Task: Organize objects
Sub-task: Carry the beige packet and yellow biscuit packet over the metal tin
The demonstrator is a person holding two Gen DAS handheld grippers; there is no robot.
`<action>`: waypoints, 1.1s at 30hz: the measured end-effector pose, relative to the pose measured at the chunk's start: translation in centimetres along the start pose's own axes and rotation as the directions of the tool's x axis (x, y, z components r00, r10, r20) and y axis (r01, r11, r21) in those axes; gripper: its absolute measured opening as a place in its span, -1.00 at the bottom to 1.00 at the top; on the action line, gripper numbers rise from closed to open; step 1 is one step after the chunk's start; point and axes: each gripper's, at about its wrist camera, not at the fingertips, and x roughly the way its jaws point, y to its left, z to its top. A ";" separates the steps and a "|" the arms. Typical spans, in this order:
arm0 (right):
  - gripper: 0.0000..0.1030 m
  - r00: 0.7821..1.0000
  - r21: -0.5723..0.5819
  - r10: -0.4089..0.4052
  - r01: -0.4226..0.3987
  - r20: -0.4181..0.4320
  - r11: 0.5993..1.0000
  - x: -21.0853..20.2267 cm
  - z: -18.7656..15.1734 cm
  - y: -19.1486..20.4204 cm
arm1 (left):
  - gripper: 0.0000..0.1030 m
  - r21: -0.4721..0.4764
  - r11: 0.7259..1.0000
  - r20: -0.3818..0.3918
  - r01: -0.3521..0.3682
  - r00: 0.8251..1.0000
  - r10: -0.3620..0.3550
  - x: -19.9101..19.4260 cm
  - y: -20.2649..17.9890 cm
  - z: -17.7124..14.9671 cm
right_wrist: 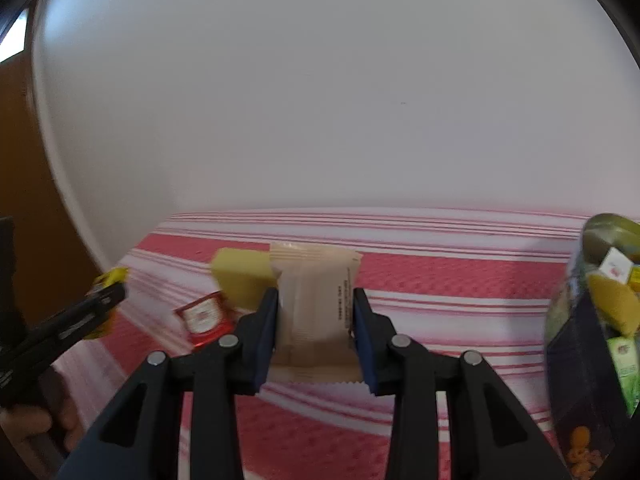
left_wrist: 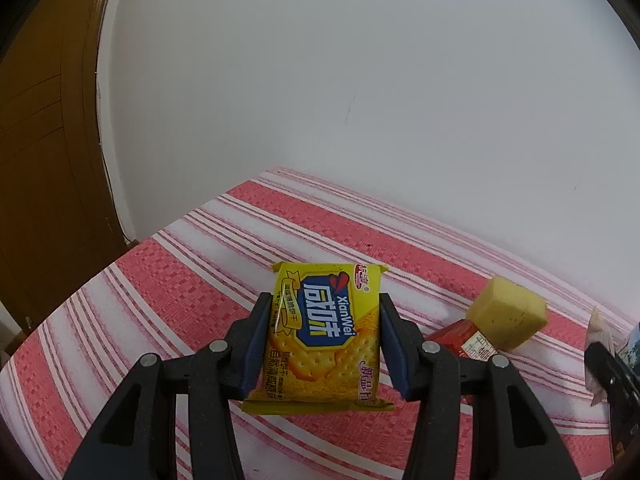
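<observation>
My left gripper (left_wrist: 325,308) is shut on a yellow cracker packet (left_wrist: 323,336) with a blue label, held above the striped cloth. My right gripper (right_wrist: 315,300) is shut on a beige snack packet (right_wrist: 314,312), also lifted off the cloth. A yellow sponge block (left_wrist: 507,314) and a red sauce sachet (left_wrist: 460,338) lie on the cloth to the right of the left gripper. In the right wrist view the sponge block (right_wrist: 240,278) and the sachet (right_wrist: 204,318) sit left of the beige packet. The left gripper (right_wrist: 96,308) with its yellow packet shows at the far left there.
A red and white striped cloth (left_wrist: 168,280) covers the table against a white wall. A dark box (right_wrist: 592,344) holding several packets stands at the right edge. A wooden door (left_wrist: 44,140) is at the left. A hand (right_wrist: 36,420) holds the left gripper's handle.
</observation>
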 end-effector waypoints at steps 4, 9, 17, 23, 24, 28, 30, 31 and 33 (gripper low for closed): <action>-0.30 1.000 -0.005 0.018 -0.018 0.014 1.000 -1.1 -0.4 -0.3 | 0.03 -0.005 1.000 0.019 -0.004 1.000 0.004 -0.5 -0.1 -0.1; -0.30 1.000 0.012 -0.010 0.010 0.018 1.000 -2.3 -0.9 -1.2 | 0.03 0.028 0.999 0.053 -0.022 0.998 0.021 -1.7 -1.1 -0.6; -0.30 0.998 0.009 -0.052 0.051 0.030 0.999 -3.3 -0.6 -1.4 | 0.03 0.099 0.993 0.109 -0.071 0.992 0.060 -3.7 -2.7 -1.4; -0.30 0.996 -0.011 -0.076 0.076 0.051 0.997 -4.1 -0.9 -1.2 | 0.03 0.098 0.993 0.089 -0.060 0.995 0.051 -3.7 -3.2 -2.0; -0.30 0.995 -0.010 -0.080 0.080 0.051 0.997 -4.2 -0.9 -1.4 | 0.03 0.096 0.994 0.085 -0.059 0.995 0.051 -4.0 -3.5 -2.2; -0.30 0.993 -0.002 -0.098 0.099 0.058 0.995 -4.3 -1.2 -1.7 | 0.03 0.093 0.994 0.085 -0.054 0.995 0.046 -4.3 -4.2 -2.6; -0.30 0.992 0.000 -0.109 0.109 0.066 0.994 -4.7 -1.3 -2.1 | 0.03 0.099 0.994 0.083 -0.050 0.996 0.042 -4.0 -4.4 -2.8; -0.30 0.991 0.000 -0.112 0.113 0.069 0.994 -5.1 -1.3 -2.3 | 0.03 0.103 0.994 0.082 -0.047 0.996 0.039 -3.7 -4.3 -2.8; -0.30 0.990 0.002 -0.121 0.121 0.070 0.993 -5.4 -1.4 -2.7 | 0.03 0.112 0.993 0.082 -0.045 0.996 0.036 -4.0 -5.0 -3.1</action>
